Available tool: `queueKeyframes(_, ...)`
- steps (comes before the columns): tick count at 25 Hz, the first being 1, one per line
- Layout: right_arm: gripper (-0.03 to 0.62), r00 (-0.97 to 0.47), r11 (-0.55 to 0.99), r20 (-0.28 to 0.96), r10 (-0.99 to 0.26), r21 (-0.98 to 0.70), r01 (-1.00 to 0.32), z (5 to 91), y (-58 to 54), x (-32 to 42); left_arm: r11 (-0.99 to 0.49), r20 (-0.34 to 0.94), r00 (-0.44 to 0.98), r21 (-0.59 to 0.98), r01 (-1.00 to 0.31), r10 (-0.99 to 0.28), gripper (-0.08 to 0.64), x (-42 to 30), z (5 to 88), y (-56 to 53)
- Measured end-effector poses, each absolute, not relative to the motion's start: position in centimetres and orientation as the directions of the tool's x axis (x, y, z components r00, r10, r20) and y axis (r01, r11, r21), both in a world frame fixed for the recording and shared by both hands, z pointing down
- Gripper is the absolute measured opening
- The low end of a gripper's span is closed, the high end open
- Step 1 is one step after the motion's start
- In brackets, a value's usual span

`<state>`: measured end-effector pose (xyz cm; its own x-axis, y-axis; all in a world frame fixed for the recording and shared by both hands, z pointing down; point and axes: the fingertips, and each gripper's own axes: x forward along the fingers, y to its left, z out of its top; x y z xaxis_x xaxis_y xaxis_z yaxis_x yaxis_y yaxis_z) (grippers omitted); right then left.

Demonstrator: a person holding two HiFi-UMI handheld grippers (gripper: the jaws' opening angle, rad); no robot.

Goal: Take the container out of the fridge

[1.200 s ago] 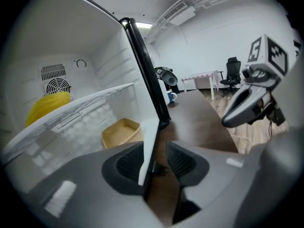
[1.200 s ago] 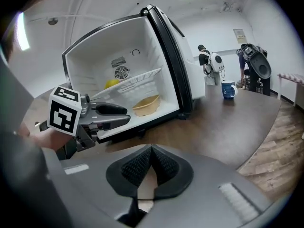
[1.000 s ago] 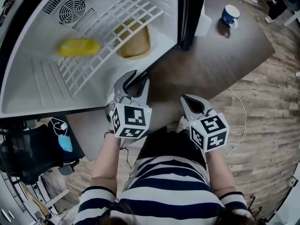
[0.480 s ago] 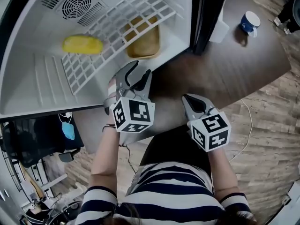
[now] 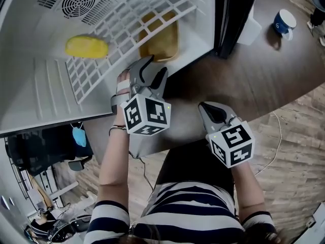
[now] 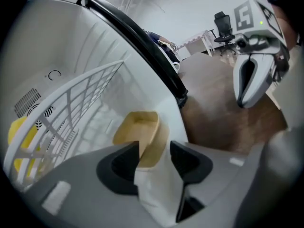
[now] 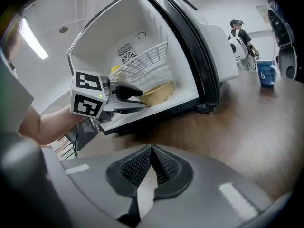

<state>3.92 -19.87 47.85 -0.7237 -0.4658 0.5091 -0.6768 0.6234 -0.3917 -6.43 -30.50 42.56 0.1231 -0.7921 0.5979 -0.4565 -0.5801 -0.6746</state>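
Left claw (image 5: pixel 154 74) stood open at the fridge (image 5: pixel 40 93) mouth, facing a tan, round-cornered container (image 5: pixel 160 38) that appeared empty. Right claw (image 5: pixel 207 107) was closed, outside the fridge, over the wood-grain worktop (image 5: pixel 254 80).

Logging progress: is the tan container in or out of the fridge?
In: the container sits on the fridge floor under the wire shelf, left gripper open at its near end.

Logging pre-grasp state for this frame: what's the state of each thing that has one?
Fridge: door open.
Container: inside the fridge, under the wire shelf, no lid, not gripped.
Left gripper: open, aimed at the container's near edge.
Right gripper: shut, empty, over the table.
Mug: upright on the table.
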Motion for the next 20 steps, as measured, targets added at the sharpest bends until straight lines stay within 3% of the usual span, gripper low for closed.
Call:
queueKeyframes(11, -0.003, -0.724, 0.615, 0.505, -0.471, -0.401, -0.679, 48.2, -20.6, 5.1, -0.636, 0.634, 0.136, -0.689, -0.348, -0.761, 0.000, -5.7, 43.8, -32.1)
queueKeyframes(20, -0.003, -0.720, 0.605, 0.499, -0.482, -0.405, -0.686, 48.0, -20.8, 5.4, -0.679, 0.677, 0.148, -0.648, -0.346, -0.721, 0.000, -5.4, 43.7, -31.9)
